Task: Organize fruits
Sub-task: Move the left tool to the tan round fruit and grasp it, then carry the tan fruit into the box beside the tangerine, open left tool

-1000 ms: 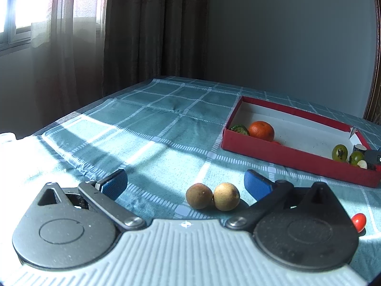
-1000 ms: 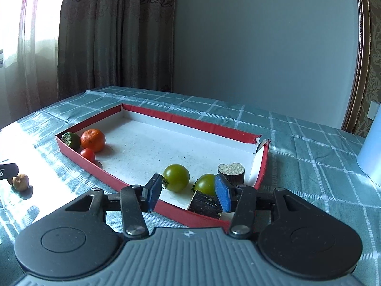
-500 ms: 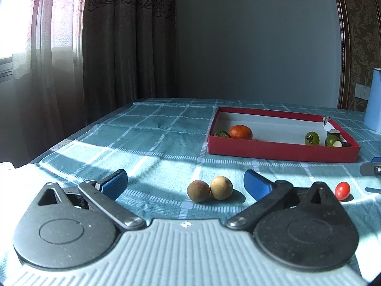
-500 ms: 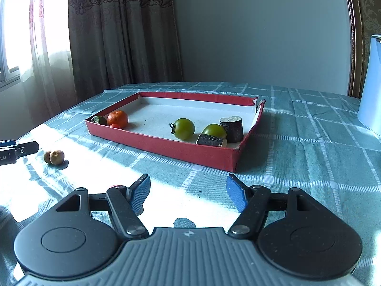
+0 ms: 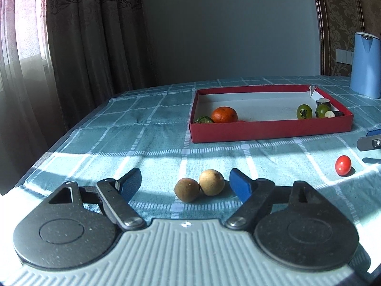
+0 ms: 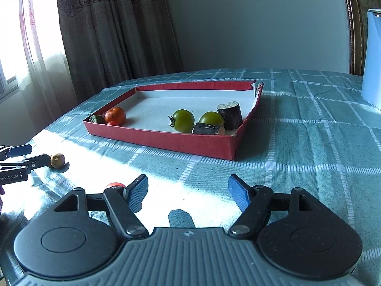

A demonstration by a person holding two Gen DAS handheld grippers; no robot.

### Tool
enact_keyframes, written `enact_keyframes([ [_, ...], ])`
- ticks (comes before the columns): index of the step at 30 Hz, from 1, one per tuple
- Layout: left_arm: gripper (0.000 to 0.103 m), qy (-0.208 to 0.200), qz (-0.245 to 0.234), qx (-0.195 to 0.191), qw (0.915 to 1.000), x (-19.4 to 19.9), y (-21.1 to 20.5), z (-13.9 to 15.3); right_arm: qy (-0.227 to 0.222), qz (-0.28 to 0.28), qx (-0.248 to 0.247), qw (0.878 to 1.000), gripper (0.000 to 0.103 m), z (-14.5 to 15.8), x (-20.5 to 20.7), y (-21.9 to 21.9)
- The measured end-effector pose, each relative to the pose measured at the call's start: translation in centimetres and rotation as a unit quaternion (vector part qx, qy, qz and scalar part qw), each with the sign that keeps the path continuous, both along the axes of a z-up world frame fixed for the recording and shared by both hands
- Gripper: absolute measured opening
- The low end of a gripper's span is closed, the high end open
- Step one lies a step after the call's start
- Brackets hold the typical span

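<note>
The left claw [image 5: 184, 186] is closing around two brown longans [image 5: 199, 186], pads not touching. The right claw [image 6: 187, 190] is opening, empty, a cherry tomato [image 6: 115, 185] just behind its left pad.

red cherry tomato [image 6: 115, 185] is sitting mostly hidden behind the right gripper's [image 6: 188, 189] left finger | blue jug [image 5: 366, 64] is running off the picture's right edge, far right of the left gripper [image 5: 184, 183] | small green fruit [image 6: 97, 119] is peeking half-hidden over the red tray [image 6: 166, 140] wall, kind unclear
</note>
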State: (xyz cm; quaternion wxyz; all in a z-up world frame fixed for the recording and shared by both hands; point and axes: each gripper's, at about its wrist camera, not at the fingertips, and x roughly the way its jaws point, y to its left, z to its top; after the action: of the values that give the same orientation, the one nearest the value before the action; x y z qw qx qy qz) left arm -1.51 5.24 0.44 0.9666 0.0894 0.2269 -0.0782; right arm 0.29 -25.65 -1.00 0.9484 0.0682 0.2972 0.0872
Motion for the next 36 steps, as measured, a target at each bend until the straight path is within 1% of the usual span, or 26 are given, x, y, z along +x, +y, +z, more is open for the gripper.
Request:
enact_keyframes([
  [2,0.075,0.003,-0.008,0.001,1.0,0.1,-0.4,0.0,0.004,0.001,0.001,1.0,0.075,0.0,0.1,0.0],
  [3,0.069,0.002,-0.015,0.002,0.9999,0.0,-0.6,0.0,0.007,0.001,0.001,1.0,0.075,-0.1,0.2,0.0],
  [4,0.066,0.002,-0.023,0.006,0.9997,0.0,-0.8,-0.1,0.009,0.001,0.002,1.0,0.075,-0.1,0.2,0.0],
  [5,0.065,0.002,-0.028,0.012,0.9995,0.0,-1.0,-0.2,0.01,0.0,0.002,1.0,0.075,-0.1,0.3,-0.1],
  [6,0.061,0.003,-0.031,0.018,0.9993,0.1,-1.2,-0.4,0.009,-0.001,0.003,1.0,0.075,-0.1,0.2,-0.1],
  [7,0.05,0.011,-0.032,0.017,0.9993,0.2,-1.2,-0.5,0.009,-0.001,0.004,1.0,0.075,-0.1,0.2,-0.1],
  [9,0.043,0.028,-0.037,0.007,0.9989,0.7,-0.9,-0.6,0.01,-0.001,0.004,1.0,0.075,-0.1,0.2,-0.1],
  [16,0.046,0.042,-0.04,-0.01,0.9982,1.7,0.1,-0.7,0.013,0.0,0.004,1.0,0.076,-0.3,0.3,-0.1],
  [20,0.046,0.052,-0.054,-0.003,0.9972,1.8,-0.3,-0.9,0.016,0.001,0.003,1.0,0.076,-0.3,0.3,-0.1],
  [21,0.046,0.051,-0.053,-0.001,0.9973,1.7,-0.3,-0.9,0.015,0.001,0.003,1.0,0.076,-0.3,0.3,-0.1],
  [23,0.045,0.033,-0.04,0.007,0.9986,1.2,-0.5,-0.8,0.015,0.001,0.004,1.0,0.076,-0.3,0.3,-0.2],
  [25,0.045,0.016,-0.053,0.0,0.9985,0.3,-0.4,-0.6,0.016,0.001,0.004,1.0,0.076,-0.4,0.4,-0.2],
  [26,0.045,0.017,-0.061,-0.002,0.998,0.1,-0.4,-0.6,0.017,0.001,0.004,1.0,0.076,-0.4,0.4,-0.1],
  [32,0.045,0.015,-0.075,0.011,0.997,-0.1,-1.3,-0.6,0.019,0.002,0.002,1.0,0.08,-0.4,0.5,-0.1],
  [36,0.045,0.025,-0.079,0.034,0.996,0.9,-2.7,-0.8,0.018,0.002,0.002,1.0,0.08,-0.5,0.5,-0.1],
])
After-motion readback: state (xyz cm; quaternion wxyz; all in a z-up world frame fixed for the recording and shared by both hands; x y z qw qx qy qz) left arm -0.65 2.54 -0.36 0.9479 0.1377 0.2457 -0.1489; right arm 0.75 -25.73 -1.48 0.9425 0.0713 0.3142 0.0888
